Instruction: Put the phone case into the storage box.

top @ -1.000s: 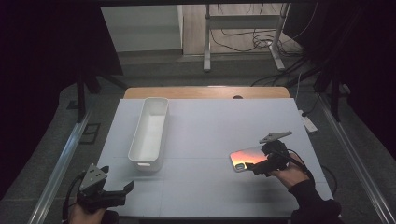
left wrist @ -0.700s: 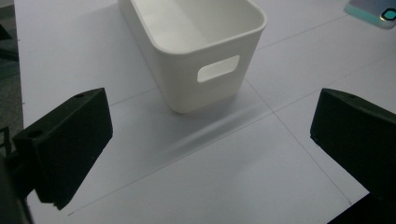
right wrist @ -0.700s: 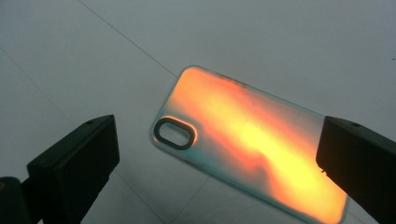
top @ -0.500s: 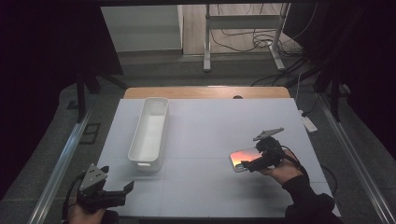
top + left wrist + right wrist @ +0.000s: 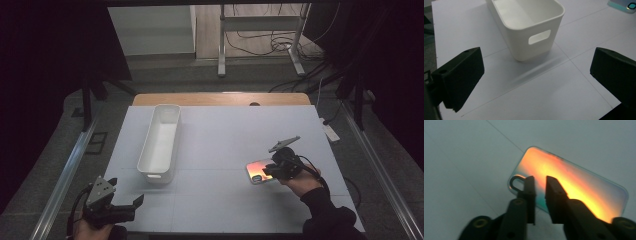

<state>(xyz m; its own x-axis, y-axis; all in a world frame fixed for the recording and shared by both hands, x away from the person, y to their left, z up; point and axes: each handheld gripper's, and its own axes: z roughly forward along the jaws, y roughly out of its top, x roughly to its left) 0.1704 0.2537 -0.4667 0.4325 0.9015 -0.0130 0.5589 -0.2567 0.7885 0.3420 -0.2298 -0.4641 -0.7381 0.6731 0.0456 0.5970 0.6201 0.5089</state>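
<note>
An iridescent orange phone case point(image 5: 256, 169) point(image 5: 576, 187) lies flat on the white table, right of centre. My right gripper point(image 5: 268, 171) point(image 5: 539, 178) is at the case's right end and points down over the corner with the camera cutout. Its jaws have just been closing and now stand shut, with a thin slit between them. The case's surface shows through that slit, and no part of the case is clamped. My left gripper point(image 5: 134, 206) point(image 5: 537, 58) rests open at the table's front left corner with nothing between its jaws. It faces a white bin point(image 5: 150, 152) point(image 5: 524, 42).
The long white bin has a handle slot at its near end and stands lengthwise left of centre. The table's front edge point(image 5: 225, 231) runs just past my left gripper. A corner of the phone case point(image 5: 624, 4) shows at the top right of the left gripper view.
The right gripper has slid a little left onto the phone case and its jaws have gone from wide to shut. The left gripper and the bin have not moved.
</note>
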